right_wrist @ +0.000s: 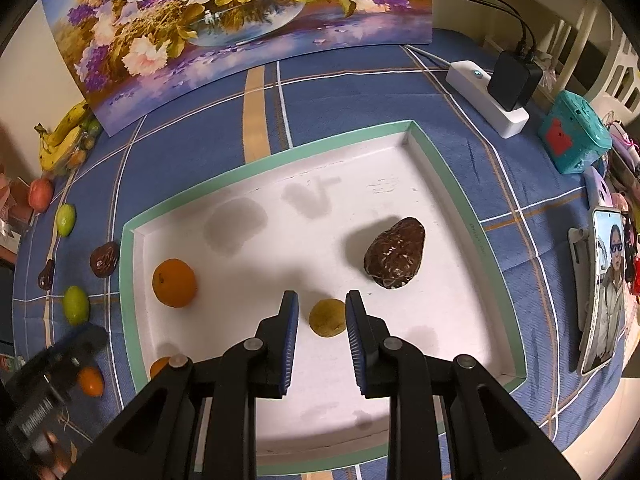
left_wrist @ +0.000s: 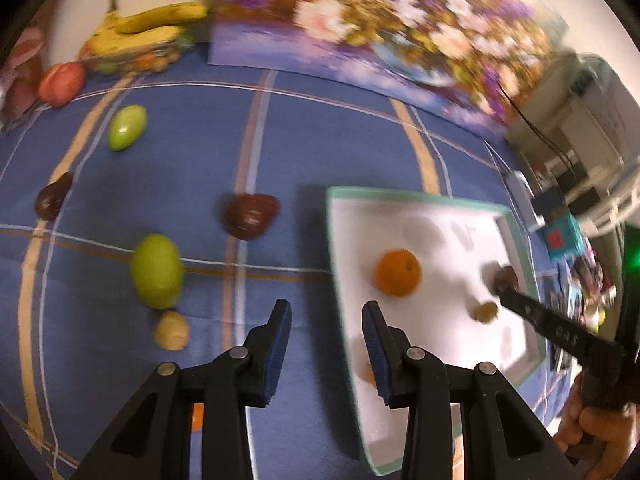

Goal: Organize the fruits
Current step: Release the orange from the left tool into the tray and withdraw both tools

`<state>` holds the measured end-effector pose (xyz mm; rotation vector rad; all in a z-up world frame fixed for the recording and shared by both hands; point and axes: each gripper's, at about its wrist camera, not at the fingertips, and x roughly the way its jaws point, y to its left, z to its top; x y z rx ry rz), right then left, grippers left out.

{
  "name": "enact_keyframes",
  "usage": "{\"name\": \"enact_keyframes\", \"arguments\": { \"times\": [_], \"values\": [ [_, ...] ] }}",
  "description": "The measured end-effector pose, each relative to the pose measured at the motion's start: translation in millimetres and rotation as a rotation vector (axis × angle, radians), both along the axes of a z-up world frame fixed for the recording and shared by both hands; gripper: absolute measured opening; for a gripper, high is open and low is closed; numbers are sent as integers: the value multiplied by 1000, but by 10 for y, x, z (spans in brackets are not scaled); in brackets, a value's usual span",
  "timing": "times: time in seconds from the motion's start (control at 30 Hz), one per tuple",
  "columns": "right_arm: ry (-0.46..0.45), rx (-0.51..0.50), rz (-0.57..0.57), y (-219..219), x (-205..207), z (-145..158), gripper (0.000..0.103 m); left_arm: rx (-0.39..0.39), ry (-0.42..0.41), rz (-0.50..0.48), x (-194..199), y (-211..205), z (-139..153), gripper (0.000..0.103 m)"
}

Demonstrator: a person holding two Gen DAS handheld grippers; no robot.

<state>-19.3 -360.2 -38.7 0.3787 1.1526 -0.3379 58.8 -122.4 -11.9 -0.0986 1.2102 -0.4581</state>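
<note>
Blue checked cloth (right_wrist: 340, 92) covers the table, with a flower picture (right_wrist: 224, 20) at the back. On it sits a white tray (right_wrist: 424, 140) with a green rim. Inside lie an orange (right_wrist: 174, 282), a small yellow-green fruit (right_wrist: 327, 317) and a brown avocado (right_wrist: 396, 253), its narrow end pointing away and to the right. The right gripper (right_wrist: 322, 314) hangs over the small fruit with its fingers apart, not touching it. The left gripper (left_wrist: 326, 320) is empty, fingers apart, above the tray's left edge.
</note>
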Motion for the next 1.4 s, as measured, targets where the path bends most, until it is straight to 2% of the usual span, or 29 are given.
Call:
{"name": "enact_keyframes", "arguments": {
  "times": [0.23,0.43,0.47,0.5,0.6,0.73,0.87,1.03,1.07,1.13,1.27,1.4],
  "values": [
    [-9,-2,29,103,33,11,25,5,1,104,125,329,-27,40],
    [-6,-4,31,122,42,6,25,21,4,128,159,410,-78,43],
    [-3,-6,29,120,43,0,25,28,3,131,160,420,-80,52],
    [0,-10,28,117,44,-6,25,40,0,135,162,424,-87,66],
    [2,-18,27,114,47,-21,27,51,-3,151,174,455,-105,74],
    [10,-44,28,116,45,-38,51,79,-6,177,191,493,-139,86],
    [5,-50,35,116,55,-44,67,86,-13,201,195,537,-144,97],
    [3,-63,48,138,65,-56,76,101,-41,224,196,584,-125,103],
    [2,-65,48,144,65,-55,85,104,-49,227,199,592,-119,103],
    [-12,-80,50,156,62,-49,94,105,-60,232,201,613,-104,103],
    [-47,-109,42,175,47,-9,94,105,-70,237,208,642,-93,103],
    [-86,-87,21,165,37,18,94,71,-96,229,213,651,-48,103]
  ]
}}
